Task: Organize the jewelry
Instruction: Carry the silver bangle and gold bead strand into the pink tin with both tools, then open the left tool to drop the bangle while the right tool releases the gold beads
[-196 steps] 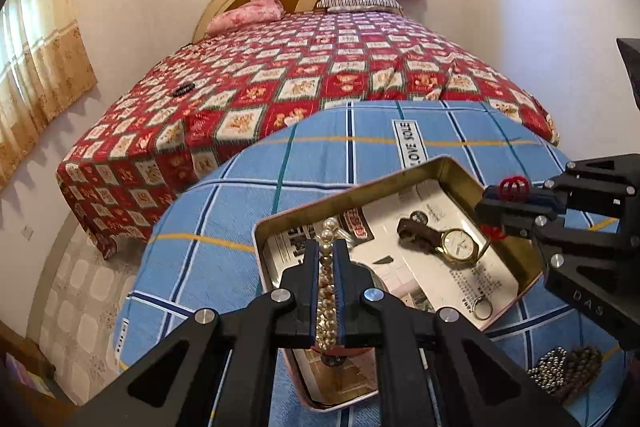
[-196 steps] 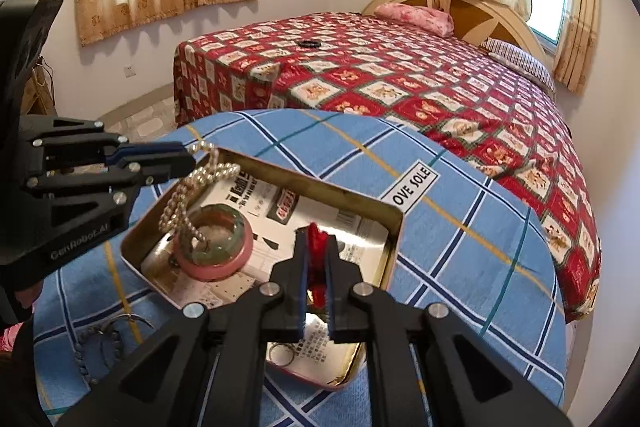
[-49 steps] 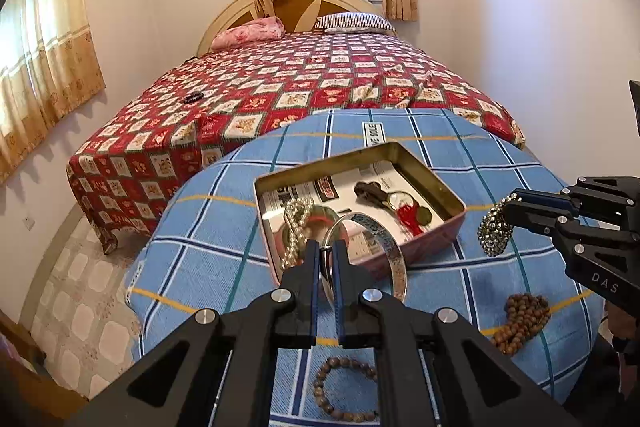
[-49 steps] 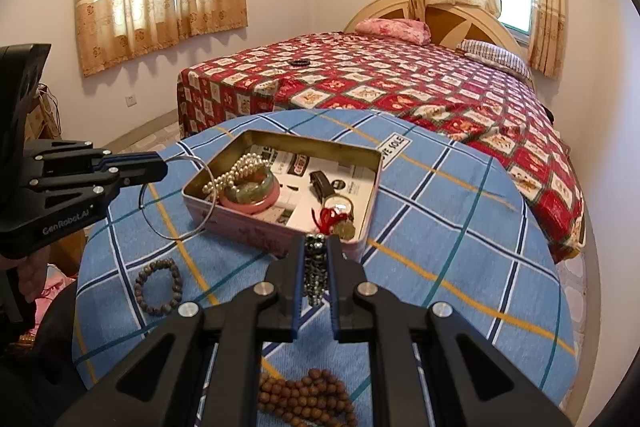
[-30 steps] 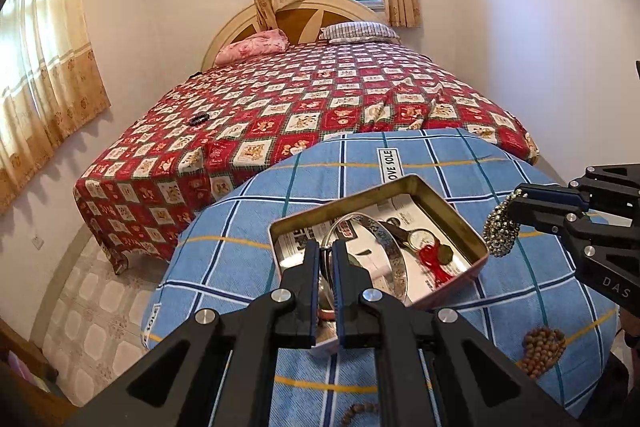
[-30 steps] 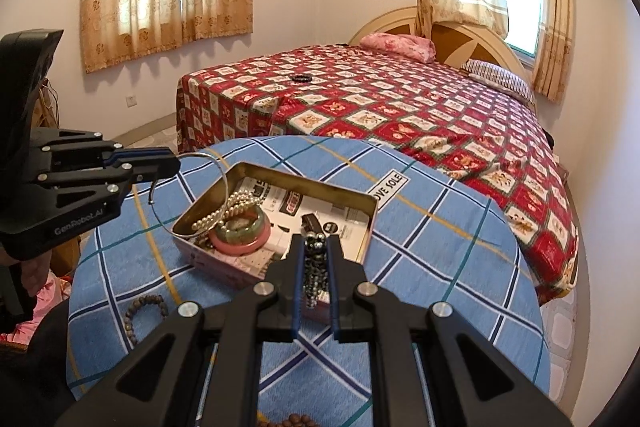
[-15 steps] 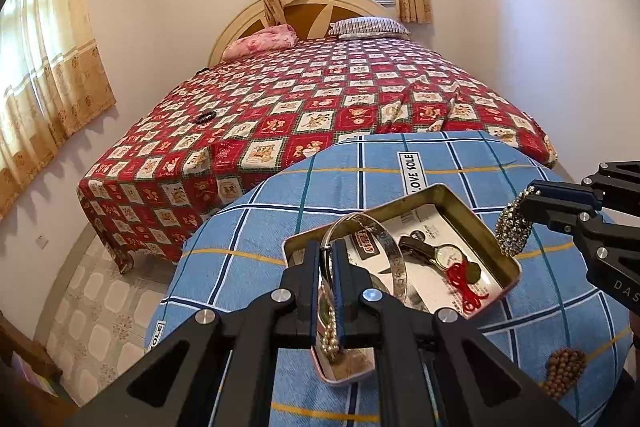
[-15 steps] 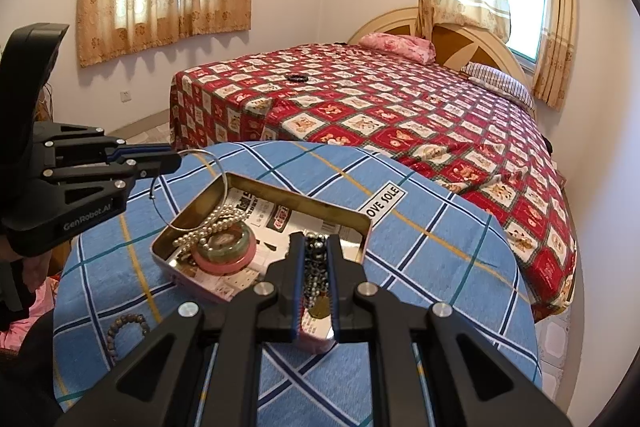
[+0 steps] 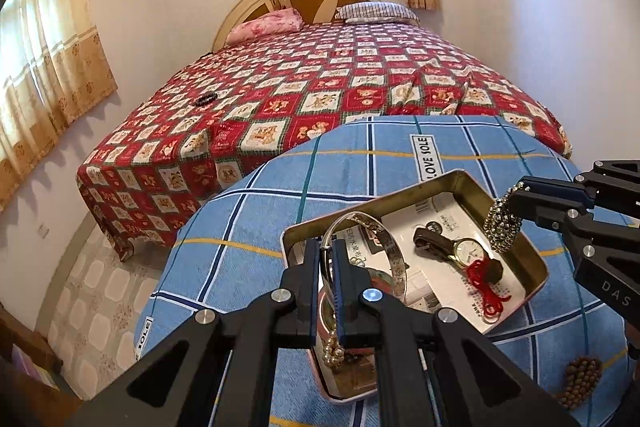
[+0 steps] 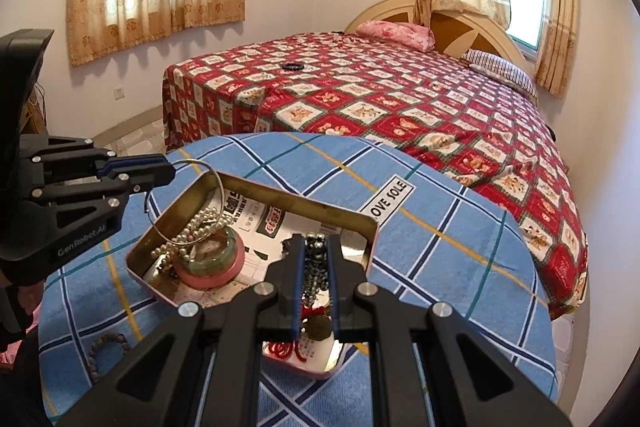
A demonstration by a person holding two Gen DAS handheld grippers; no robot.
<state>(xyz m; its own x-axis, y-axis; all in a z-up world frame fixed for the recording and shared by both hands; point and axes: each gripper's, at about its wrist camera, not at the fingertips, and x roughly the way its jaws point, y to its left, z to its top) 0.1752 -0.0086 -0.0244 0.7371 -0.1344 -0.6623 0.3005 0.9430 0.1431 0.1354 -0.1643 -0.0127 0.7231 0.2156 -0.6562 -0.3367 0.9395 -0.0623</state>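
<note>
— What has each hand got? 
— The left gripper [image 9: 328, 283], low centre of its own view, is clamped on a thin silver bangle [image 9: 384, 247]; the right gripper [image 10: 314, 279] pinches a dark metallic bead bracelet [image 9: 502, 229], which hangs from its tips at the right edge of the left view.

— Anything different from a moment back? 
— Both have come forward over the tin [image 9: 452, 187]; a second and a half ago they hung short of its near wall, and now the bangle and the beads sit above its inside.

— What's in the tin? 
— A paper lining; a wristwatch [image 9: 460, 247] mid-frame; a red cord charm [image 9: 486, 287] below it; a pearl strand [image 10: 192, 231] draped on a green-and-pink bangle [image 10: 210, 261] at the left end in the right view.

— Room around it? 
— The blue checked cloth [image 9: 340, 167] is bare toward the upper frame, up to the table's rounded edge; brown wooden beads [image 9: 580, 379] lie lower right, a dark bead bracelet [image 10: 106, 343] lower left.
</note>
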